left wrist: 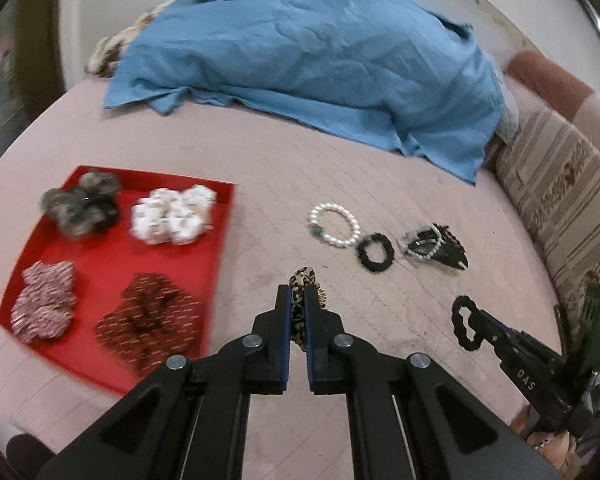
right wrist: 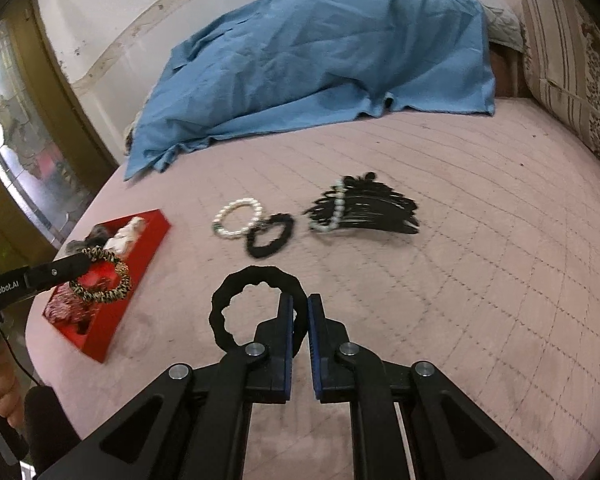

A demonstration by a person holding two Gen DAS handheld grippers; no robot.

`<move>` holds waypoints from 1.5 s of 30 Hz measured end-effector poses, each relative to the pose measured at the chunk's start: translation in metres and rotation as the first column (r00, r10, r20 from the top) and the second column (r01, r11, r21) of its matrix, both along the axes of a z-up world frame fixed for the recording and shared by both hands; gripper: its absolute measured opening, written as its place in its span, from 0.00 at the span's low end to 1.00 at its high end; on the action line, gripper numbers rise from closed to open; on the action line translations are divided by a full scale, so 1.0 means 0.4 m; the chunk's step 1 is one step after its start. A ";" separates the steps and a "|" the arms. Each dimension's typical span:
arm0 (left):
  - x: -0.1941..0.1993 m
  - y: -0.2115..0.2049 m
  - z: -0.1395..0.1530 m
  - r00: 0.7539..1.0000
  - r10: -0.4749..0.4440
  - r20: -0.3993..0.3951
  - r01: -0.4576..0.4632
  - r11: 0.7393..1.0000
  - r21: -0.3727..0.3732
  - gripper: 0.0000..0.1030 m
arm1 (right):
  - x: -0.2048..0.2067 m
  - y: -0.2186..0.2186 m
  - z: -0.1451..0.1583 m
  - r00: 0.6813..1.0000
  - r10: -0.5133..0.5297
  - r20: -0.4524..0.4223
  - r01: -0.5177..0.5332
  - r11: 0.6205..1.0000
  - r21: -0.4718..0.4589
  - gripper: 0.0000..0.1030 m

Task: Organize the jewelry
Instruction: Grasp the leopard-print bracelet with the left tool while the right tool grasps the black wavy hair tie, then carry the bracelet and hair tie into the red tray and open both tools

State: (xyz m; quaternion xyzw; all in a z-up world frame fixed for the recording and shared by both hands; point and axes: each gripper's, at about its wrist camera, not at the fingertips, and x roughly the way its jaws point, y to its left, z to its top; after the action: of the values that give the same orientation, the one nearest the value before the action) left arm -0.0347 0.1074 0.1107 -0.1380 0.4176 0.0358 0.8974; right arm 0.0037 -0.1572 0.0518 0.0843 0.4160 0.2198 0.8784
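Biggest risk first: both grippers are carrying soft loops over the bed (right wrist: 440, 320), and either could slip out. The left gripper (left wrist: 298, 300) is clamped shut on the leopard-print scrunchie (left wrist: 302, 280), which bulges out past the pads, so a quick swing toward the red tray (left wrist: 112, 248) could shake it loose. The tray's four spots already look full, so it may end up piled on another scrunchie. The right gripper (right wrist: 300, 308) is pinched shut on the thin black hair tie (right wrist: 236, 308), caught only at one edge, I think; that's blurry.

The bed has a quilted pink cover, a rumpled blue sheet (right wrist: 320, 60) at the back and a striped cushion (right wrist: 572, 60) on the right. A pearl bracelet (right wrist: 238, 220), black scrunchie (right wrist: 270, 236) and black comb clip (right wrist: 364, 208) are waiting on it.
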 end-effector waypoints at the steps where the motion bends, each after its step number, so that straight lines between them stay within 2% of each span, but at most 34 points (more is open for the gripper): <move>1: -0.012 0.016 0.006 1.000 0.015 0.007 -0.015 1.000 -0.004 0.05 | -0.010 0.008 0.009 1.000 0.009 0.005 -0.009 1.000 -0.001 0.08; 8: -0.090 0.148 0.026 0.988 0.148 0.033 -0.146 0.988 -0.041 0.06 | -0.062 0.070 0.058 0.996 0.077 0.041 -0.077 0.997 -0.023 0.08; 15: -0.149 0.257 -0.006 0.970 0.242 0.014 -0.240 0.968 -0.075 0.06 | -0.096 0.150 0.085 0.987 0.155 0.053 -0.152 0.987 -0.053 0.08; 24: -0.179 0.329 -0.080 0.953 0.300 -0.041 -0.302 0.950 -0.083 0.06 | -0.118 0.281 0.101 0.964 0.262 0.047 -0.257 0.962 -0.097 0.08; 33: -0.187 0.385 -0.131 0.944 0.325 -0.060 -0.330 0.938 -0.102 0.06 | -0.104 0.433 0.125 0.931 0.362 0.040 -0.354 0.925 -0.138 0.08; 38: -0.183 0.407 -0.154 0.940 0.334 -0.069 -0.339 0.937 -0.080 0.06 | -0.081 0.557 0.126 0.903 0.429 0.031 -0.418 0.893 -0.164 0.08; 45: -0.187 0.415 -0.172 0.950 0.308 -0.056 -0.313 0.942 -0.122 0.06 | -0.035 0.753 0.100 0.855 0.518 0.005 -0.504 0.835 -0.220 0.08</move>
State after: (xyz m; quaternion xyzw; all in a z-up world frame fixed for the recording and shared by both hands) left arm -0.1094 0.2735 0.0421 -0.2593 0.4083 0.1520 0.8619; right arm -0.0103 0.1439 0.0916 -0.1303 0.4159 0.4036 0.8045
